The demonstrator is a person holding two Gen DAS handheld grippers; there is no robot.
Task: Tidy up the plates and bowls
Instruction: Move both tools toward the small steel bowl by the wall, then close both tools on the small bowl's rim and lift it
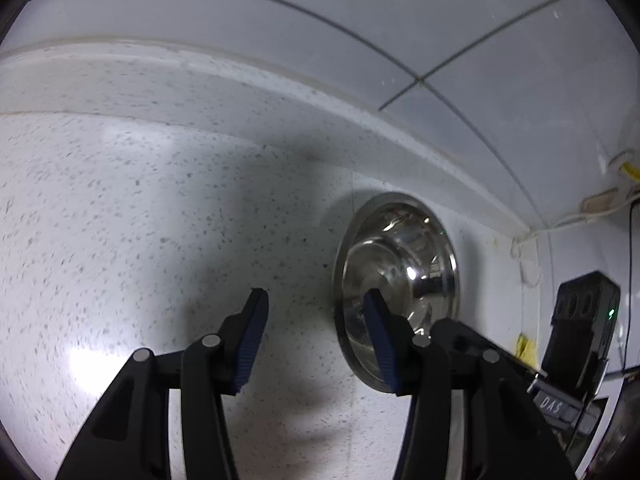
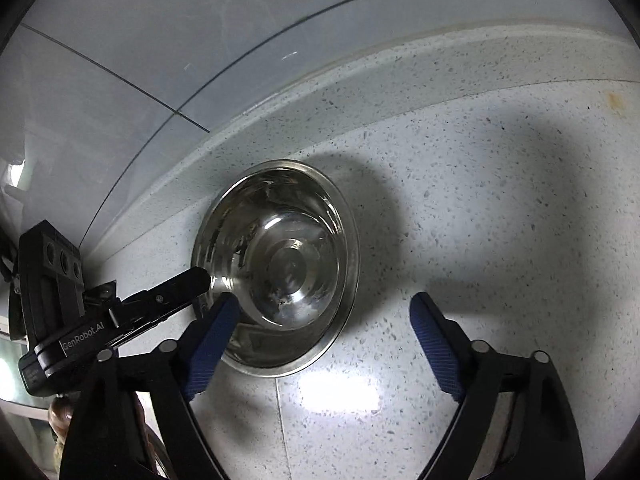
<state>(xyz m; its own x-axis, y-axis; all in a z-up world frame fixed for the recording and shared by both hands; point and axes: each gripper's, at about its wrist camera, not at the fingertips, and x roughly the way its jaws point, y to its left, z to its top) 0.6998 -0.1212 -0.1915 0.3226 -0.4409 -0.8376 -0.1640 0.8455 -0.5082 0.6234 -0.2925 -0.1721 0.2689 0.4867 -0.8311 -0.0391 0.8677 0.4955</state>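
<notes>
A single steel bowl sits upright on the speckled white countertop, close to the back ledge. My left gripper is open. Its right blue pad overlaps the bowl's near left rim and its left pad stands well outside, so the rim lies between them untouched. In the right wrist view, one black left finger reaches the bowl's left rim. My right gripper is open wide over the near part of the bowl. Its left pad is at the rim and its right pad is clear of the bowl.
A raised counter ledge and a tiled wall run behind the bowl. White cables and a yellow tag hang at the wall on the right. The right gripper's black body is close beside the bowl.
</notes>
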